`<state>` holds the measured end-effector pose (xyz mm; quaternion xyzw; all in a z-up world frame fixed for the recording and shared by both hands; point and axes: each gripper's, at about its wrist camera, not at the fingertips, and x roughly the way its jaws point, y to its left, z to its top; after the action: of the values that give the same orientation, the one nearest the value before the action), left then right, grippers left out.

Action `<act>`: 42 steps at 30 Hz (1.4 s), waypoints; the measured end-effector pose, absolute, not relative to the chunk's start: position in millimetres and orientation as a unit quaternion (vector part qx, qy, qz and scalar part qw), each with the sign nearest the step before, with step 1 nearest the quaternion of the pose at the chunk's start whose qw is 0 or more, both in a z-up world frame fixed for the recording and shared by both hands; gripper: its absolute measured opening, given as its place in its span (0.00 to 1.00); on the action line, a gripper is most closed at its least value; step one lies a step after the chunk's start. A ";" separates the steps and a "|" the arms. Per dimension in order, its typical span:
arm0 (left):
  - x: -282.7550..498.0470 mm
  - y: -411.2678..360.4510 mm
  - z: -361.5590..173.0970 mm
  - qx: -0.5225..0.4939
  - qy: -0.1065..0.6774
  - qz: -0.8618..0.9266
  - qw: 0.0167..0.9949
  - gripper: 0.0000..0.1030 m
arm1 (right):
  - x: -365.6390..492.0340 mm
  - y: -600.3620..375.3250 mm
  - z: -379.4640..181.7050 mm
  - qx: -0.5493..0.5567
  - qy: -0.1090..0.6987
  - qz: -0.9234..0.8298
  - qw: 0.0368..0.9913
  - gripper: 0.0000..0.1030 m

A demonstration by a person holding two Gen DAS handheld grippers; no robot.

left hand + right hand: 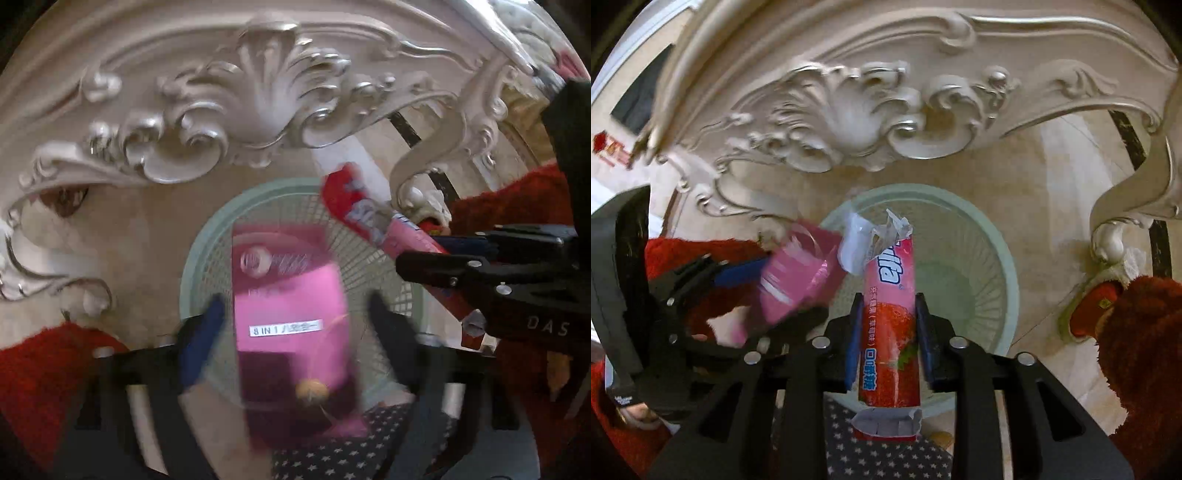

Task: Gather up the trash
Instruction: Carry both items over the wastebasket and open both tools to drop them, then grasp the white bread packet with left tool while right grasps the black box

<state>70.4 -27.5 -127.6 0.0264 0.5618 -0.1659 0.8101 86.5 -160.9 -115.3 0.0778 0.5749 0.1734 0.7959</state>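
Observation:
A pale green mesh waste basket (207,258) (1004,258) stands on the floor under an ornate table. In the left wrist view a pink packet (291,295), blurred by motion, hangs between the spread fingers of my left gripper (295,325), above the basket mouth; the fingers do not touch it. My right gripper (888,325) is shut on a red and pink strawberry candy wrapper (890,314) with torn ends, held over the basket. The wrapper (373,218) and the right gripper (454,262) show at the right of the left wrist view. The pink packet (798,273) and the left gripper (746,291) show at the left of the right wrist view.
A carved cream table apron (236,110) (886,110) hangs above the basket, with a curled leg (1123,229) to the right. Red fuzzy sleeves (33,373) (1145,339) frame both views. A star-patterned dark cloth (886,454) lies below the grippers. The floor is beige tile.

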 end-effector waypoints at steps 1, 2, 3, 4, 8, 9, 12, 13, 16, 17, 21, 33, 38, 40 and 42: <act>70.1 -23.8 -129.4 0.019 0.555 -0.165 0.815 0.89 | 85.6 -161.9 -117.6 0.075 0.574 0.163 0.799 0.53; 67.3 -20.7 -129.4 0.013 0.544 -0.165 0.822 0.91 | 84.3 -161.9 -117.9 0.075 0.573 0.160 0.800 0.65; 68.7 -17.4 -130.2 0.009 0.536 -0.164 0.828 0.94 | 85.5 -163.0 -119.9 0.076 0.572 0.161 0.801 0.65; 68.0 -16.4 -129.9 0.009 0.535 -0.163 0.829 0.94 | 84.2 -163.0 -120.7 0.077 0.571 0.163 0.801 0.65; 64.9 -13.1 -126.8 -0.010 0.531 -0.166 0.831 0.94 | 75.1 -170.9 -109.8 0.077 0.558 0.151 0.812 0.65; 61.1 -9.7 -118.7 -0.013 0.521 -0.164 0.838 0.94 | 72.1 -173.2 -103.2 0.078 0.547 0.148 0.820 0.65; 43.4 3.2 -78.3 -0.030 0.480 -0.166 0.861 0.94 | 56.6 -177.8 -55.9 0.073 0.476 0.151 0.863 0.65; 40.8 7.0 -62.7 -0.036 0.465 -0.170 0.868 0.94 | 49.0 -180.7 -29.0 0.071 0.438 0.159 0.882 0.65; 38.7 17.3 -0.7 -0.027 0.402 -0.163 0.901 0.94 | 47.6 -180.6 21.7 0.063 0.376 0.182 0.907 0.65; 42.8 19.9 22.1 -0.012 0.374 -0.155 0.914 0.94 | 52.3 -177.2 36.8 0.055 0.361 0.185 0.912 0.65; 76.4 18.2 65.3 0.054 0.321 -0.124 0.937 0.94 | 82.6 -160.0 63.8 0.028 0.327 0.182 0.927 0.65; 186.8 16.1 53.1 0.111 0.376 -0.065 0.917 0.93 | 176.4 -132.0 55.8 -0.006 0.380 0.174 0.909 0.64; 193.9 8.4 61.0 0.110 0.381 -0.094 0.913 0.93 | 178.7 -138.4 52.9 -0.041 0.385 0.169 0.906 0.52; 192.1 1.5 63.8 0.118 0.375 -0.112 0.913 0.93 | 177.9 -141.9 53.3 -0.053 0.384 0.176 0.905 0.48; 196.6 -8.2 59.7 0.136 0.380 -0.119 0.907 0.93 | 178.1 -142.9 52.8 -0.059 0.383 0.186 0.903 0.47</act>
<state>196.6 -8.2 59.7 0.1364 0.3802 -0.1186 0.9071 178.1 -142.9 52.8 -0.0589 0.3826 0.1855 0.9032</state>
